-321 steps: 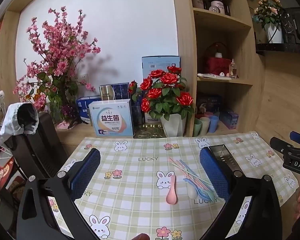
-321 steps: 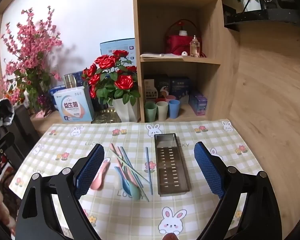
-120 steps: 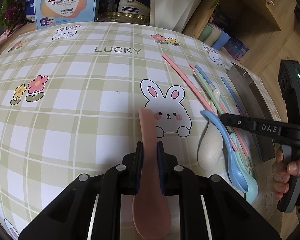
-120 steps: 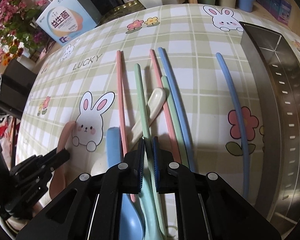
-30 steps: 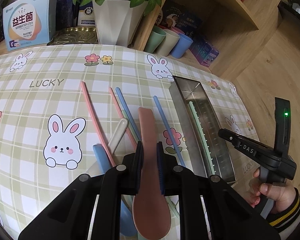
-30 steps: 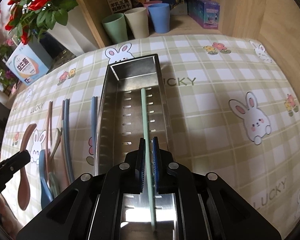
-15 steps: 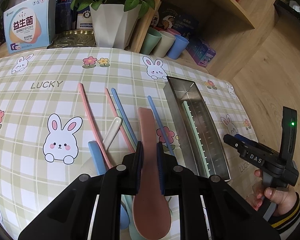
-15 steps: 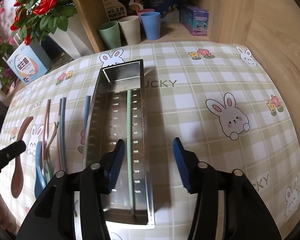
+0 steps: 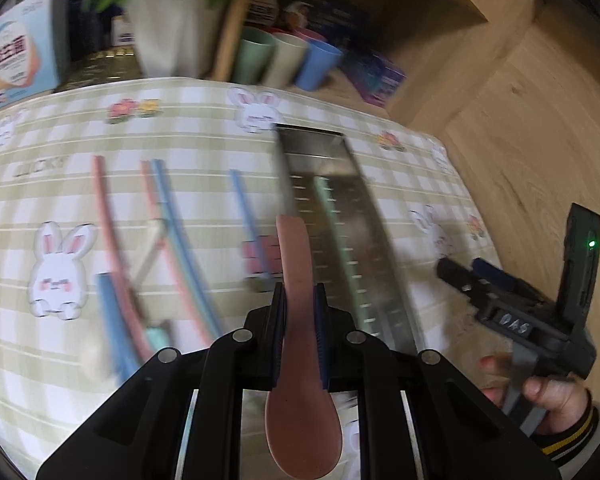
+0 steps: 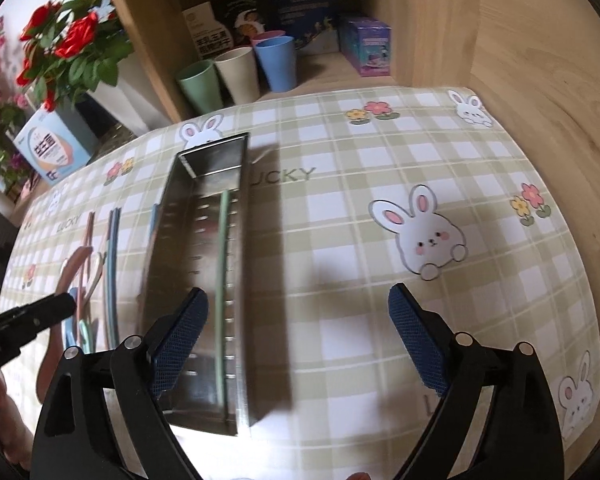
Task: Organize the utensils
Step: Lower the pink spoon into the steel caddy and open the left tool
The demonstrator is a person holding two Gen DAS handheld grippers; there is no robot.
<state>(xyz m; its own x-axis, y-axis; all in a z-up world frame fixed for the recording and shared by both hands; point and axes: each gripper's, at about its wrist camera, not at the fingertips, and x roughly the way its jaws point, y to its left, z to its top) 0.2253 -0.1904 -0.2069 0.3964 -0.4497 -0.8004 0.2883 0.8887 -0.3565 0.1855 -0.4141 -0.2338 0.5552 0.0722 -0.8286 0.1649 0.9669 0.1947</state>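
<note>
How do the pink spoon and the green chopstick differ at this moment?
The pink spoon is clamped in the shut left gripper; the green chopstick lies free inside the metal tray, beside the right gripper, whose jaws have just been opening. The spoon is broad with a bowl; the chopstick is a thin straight rod. Both are matte pastel utensils.

Black two-finger grippers with blue pads, held by hand

The left gripper [image 9: 299, 320] is black plastic with silver screws and ribbed blue pads [image 9: 320, 312]; right of it the right gripper [image 9: 476, 276] carries white "DAS" lettering, a green light, a hand [image 9: 540, 390] at its handle and a dark cuff [image 9: 572, 436] with yellow and white stripes
</note>
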